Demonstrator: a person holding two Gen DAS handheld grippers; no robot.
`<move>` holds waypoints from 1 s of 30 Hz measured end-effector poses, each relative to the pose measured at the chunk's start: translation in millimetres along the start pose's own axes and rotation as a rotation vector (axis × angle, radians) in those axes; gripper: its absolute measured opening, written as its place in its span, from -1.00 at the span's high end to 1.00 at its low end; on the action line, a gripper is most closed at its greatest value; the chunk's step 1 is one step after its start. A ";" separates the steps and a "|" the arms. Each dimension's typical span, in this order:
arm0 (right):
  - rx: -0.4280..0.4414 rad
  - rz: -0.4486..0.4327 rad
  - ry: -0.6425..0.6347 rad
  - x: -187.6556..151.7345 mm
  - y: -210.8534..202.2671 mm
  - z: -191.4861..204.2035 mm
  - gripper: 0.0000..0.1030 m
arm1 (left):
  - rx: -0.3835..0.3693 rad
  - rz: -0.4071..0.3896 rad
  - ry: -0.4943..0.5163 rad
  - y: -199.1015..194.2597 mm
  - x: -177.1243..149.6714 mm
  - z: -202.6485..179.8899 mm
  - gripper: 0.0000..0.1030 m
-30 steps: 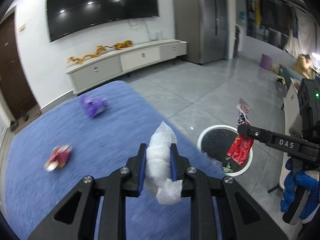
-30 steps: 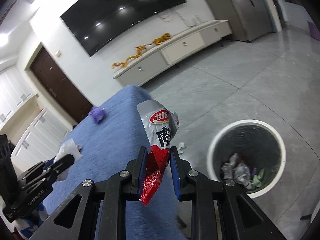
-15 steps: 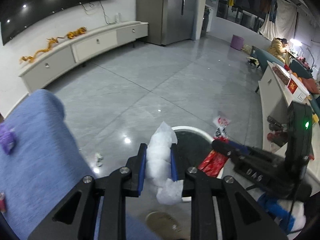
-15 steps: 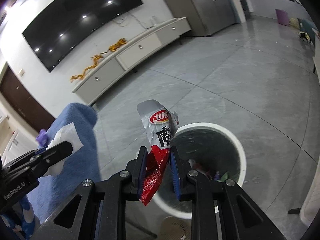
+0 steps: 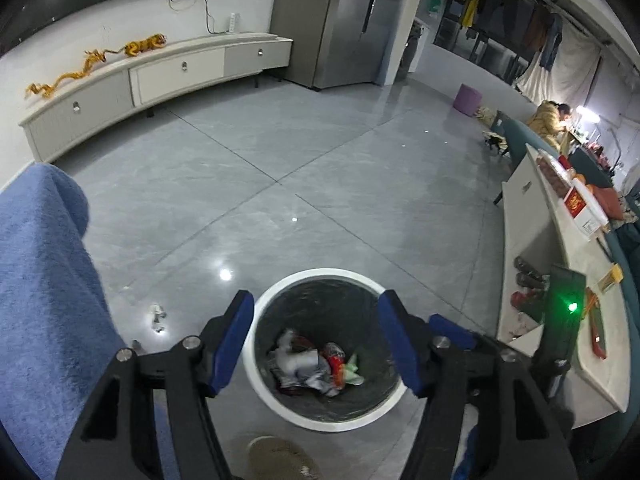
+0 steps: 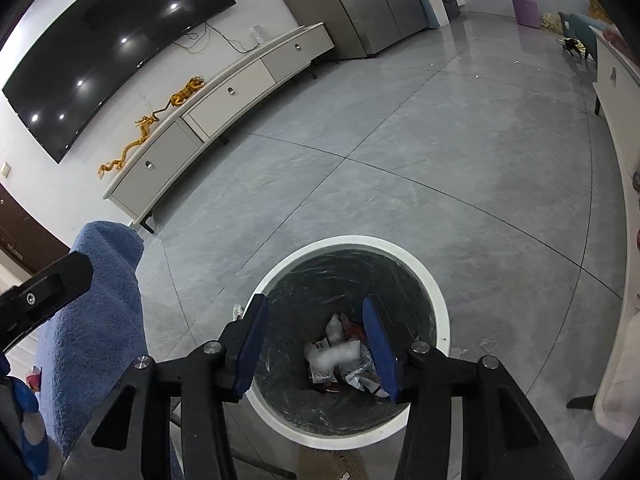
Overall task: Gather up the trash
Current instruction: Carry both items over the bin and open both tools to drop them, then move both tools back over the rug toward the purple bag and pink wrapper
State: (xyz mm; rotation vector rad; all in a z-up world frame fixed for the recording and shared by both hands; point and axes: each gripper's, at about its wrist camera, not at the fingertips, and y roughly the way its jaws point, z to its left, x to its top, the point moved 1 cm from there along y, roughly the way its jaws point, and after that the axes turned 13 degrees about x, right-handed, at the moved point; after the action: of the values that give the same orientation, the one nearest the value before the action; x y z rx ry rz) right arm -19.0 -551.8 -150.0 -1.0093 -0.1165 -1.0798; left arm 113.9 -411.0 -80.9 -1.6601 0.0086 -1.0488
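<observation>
Grippers hang over a round white-rimmed trash bin (image 5: 276,404) on a grey tiled floor (image 5: 320,184), and every place here is given from that bin. The left gripper (image 5: 316,340) points down at the bin's mouth; its blue-padded jaws are opening, standing apart with nothing between them. The right gripper (image 6: 316,340) also points down into the bin; its jaws are opening too, apart and empty.

At the bottom of the bin's dark lining lies the collected trash: a crumpled white tissue (image 5: 294,360) beside red wrapper pieces (image 5: 336,364) and a green scrap (image 5: 352,372). In the right wrist view a blurred white wad (image 6: 334,356) sits above a heap of silvery and red wrappers (image 6: 360,376); whether it is falling or resting I cannot tell.

Left of the bin stands a surface draped in blue towelling cloth (image 5: 44,288). On the floor between the cloth and the bin lies a small white scrap (image 5: 157,316). Far beyond the bin, a long low white cabinet (image 5: 160,80) runs along the wall, with golden dragon figurines (image 5: 96,62) on top and a large dark television (image 6: 112,44) above. Right of the bin is a white counter (image 5: 560,280) with a red box (image 5: 580,204).
</observation>
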 end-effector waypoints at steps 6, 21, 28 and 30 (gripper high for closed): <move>-0.001 -0.016 -0.012 1.0 -11.8 11.4 0.06 | 0.080 -0.054 -0.012 -30.5 -10.2 16.2 -0.22; -0.003 -0.088 -0.121 -3.3 -70.3 71.3 -0.21 | 0.229 -0.249 -0.082 -133.5 -40.8 57.0 -0.30; -0.002 -0.102 -0.214 -12.7 -89.6 113.5 -0.26 | 0.248 -0.304 -0.147 -172.6 -56.1 83.5 -0.35; -0.001 -0.106 -0.239 -15.8 -94.4 125.3 -0.27 | 0.250 -0.319 -0.169 -183.6 -61.1 94.1 -0.35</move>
State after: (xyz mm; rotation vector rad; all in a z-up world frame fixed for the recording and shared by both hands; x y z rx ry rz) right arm -53.3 -458.5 -27.6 -1.1409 -0.3665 -1.0521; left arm 46.4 -237.1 26.4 -1.5448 -0.4936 -1.0916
